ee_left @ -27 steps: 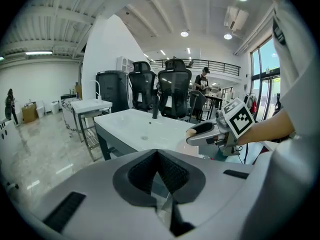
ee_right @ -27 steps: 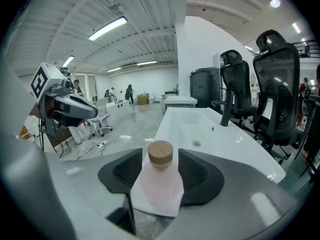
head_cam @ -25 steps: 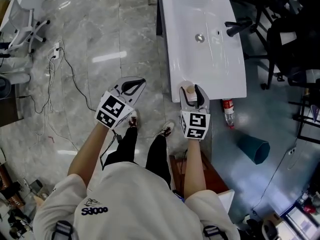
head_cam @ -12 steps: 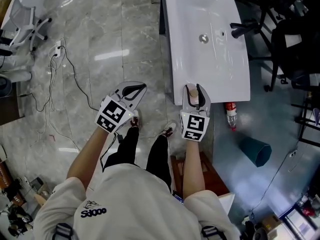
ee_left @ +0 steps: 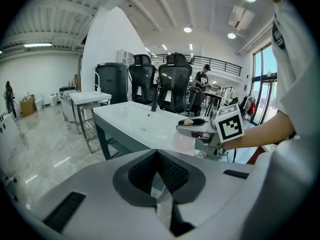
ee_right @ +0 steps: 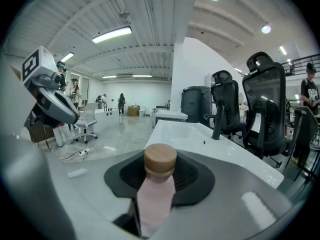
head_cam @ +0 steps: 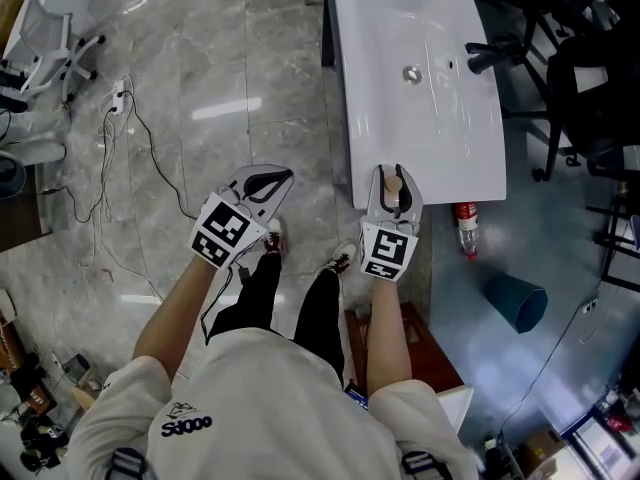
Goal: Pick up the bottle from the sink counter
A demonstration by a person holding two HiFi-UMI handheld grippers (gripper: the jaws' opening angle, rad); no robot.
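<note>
A pale pink bottle with a round wooden cap stands at the near edge of the white sink counter. My right gripper reaches over that edge. Its jaws have just been closing, and they now press on the bottle's body from both sides, so it is shut on the bottle. The left gripper view shows the same grip from the side, the cap poking up between the right gripper's jaws. My left gripper hangs over the marble floor left of the counter, shut and holding nothing.
A black faucet stands at the counter's far right side. On the floor to the right lie a red-capped bottle and a teal bin. Black office chairs crowd behind the counter. Cables trail across the floor at left.
The right gripper's jaws have narrowed around the bottle's cap and body. Both hands stay in almost the same place.
</note>
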